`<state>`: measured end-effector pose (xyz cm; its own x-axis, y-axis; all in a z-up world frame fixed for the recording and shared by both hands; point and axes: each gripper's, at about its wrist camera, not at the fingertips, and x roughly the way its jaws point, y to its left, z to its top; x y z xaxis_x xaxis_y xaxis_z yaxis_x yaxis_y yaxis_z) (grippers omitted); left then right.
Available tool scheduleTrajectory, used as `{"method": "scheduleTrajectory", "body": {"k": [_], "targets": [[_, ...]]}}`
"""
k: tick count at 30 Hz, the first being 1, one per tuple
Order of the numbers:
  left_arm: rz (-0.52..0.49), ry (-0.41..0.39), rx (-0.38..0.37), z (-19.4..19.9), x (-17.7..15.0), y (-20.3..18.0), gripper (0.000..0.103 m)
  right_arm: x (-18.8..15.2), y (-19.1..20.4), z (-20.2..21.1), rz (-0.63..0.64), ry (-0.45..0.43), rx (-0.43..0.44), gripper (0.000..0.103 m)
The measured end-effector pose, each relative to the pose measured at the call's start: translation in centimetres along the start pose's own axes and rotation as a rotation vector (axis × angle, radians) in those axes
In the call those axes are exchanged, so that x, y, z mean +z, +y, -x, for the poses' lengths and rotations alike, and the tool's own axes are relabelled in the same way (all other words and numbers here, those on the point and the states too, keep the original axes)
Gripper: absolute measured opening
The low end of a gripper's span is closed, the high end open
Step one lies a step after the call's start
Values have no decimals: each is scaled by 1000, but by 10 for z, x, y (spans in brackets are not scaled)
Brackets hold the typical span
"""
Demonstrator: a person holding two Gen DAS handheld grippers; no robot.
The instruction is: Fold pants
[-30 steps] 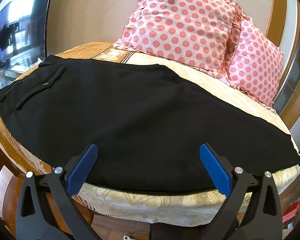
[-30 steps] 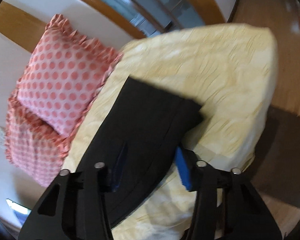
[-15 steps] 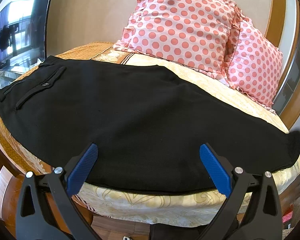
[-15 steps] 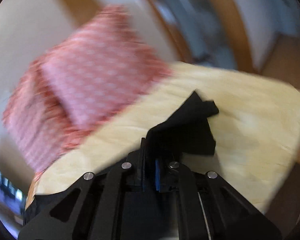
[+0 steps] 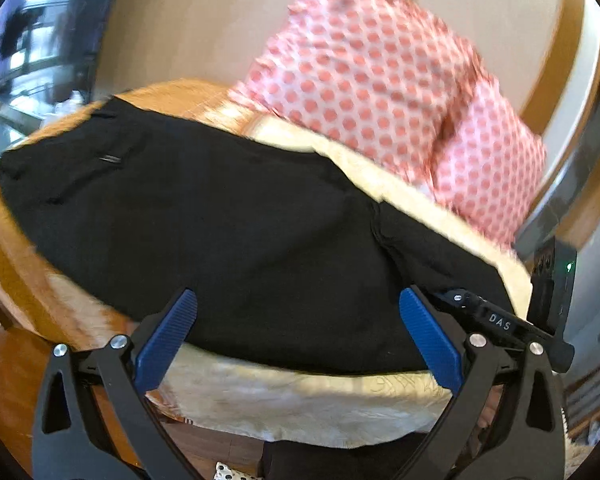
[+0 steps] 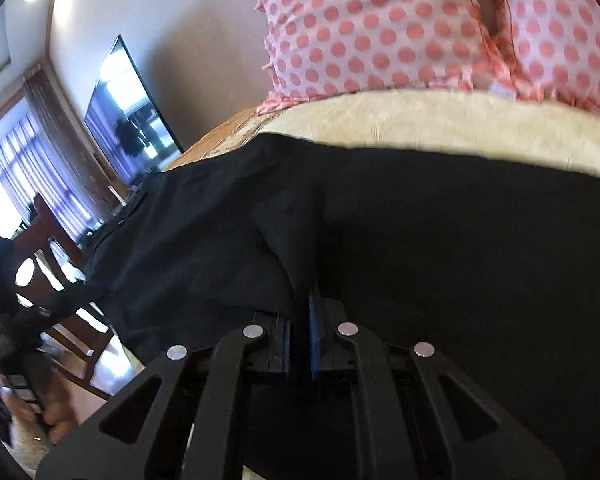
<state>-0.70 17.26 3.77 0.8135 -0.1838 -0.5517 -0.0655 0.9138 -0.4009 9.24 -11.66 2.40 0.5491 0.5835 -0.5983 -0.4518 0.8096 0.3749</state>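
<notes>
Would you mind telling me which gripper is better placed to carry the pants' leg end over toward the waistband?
Right. The right gripper is shut on the black pants, cloth pinched between its blue pads, with the leg end doubled over. The left gripper is open, holding nothing, at the near edge.

The right claw (image 6: 300, 316) clamped the pants (image 6: 440, 240) hem (earlier flat), folding it across.

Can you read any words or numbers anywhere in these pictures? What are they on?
"DAS": white letters on the black body of the right gripper, seen from the left wrist camera.
No other writing can be read; the black pants, the dotted pillows and the wall screen show none.
</notes>
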Motion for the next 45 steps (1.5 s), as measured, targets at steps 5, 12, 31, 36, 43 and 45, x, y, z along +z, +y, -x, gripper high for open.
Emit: {"method": "scheduleTrajectory", "body": {"k": [5, 12, 31, 36, 43, 45], "targets": [[112, -89, 39, 29, 8, 32, 101, 10, 16, 2, 7, -41, 26, 7], [227, -68, 47, 31, 7, 61, 101, -10, 51, -15, 113, 8, 41, 7], [437, 11, -41, 9, 23, 108, 101, -36, 86, -33, 267, 90, 184, 79], [450, 22, -8, 8, 25, 110, 101, -36, 85, -30, 246, 86, 202, 80], [461, 38, -47, 7, 35, 102, 101, -38, 88, -28, 270, 73, 194, 83], [466, 33, -62, 7, 39, 103, 101, -37, 87, -29, 267, 73, 199, 84]]}}
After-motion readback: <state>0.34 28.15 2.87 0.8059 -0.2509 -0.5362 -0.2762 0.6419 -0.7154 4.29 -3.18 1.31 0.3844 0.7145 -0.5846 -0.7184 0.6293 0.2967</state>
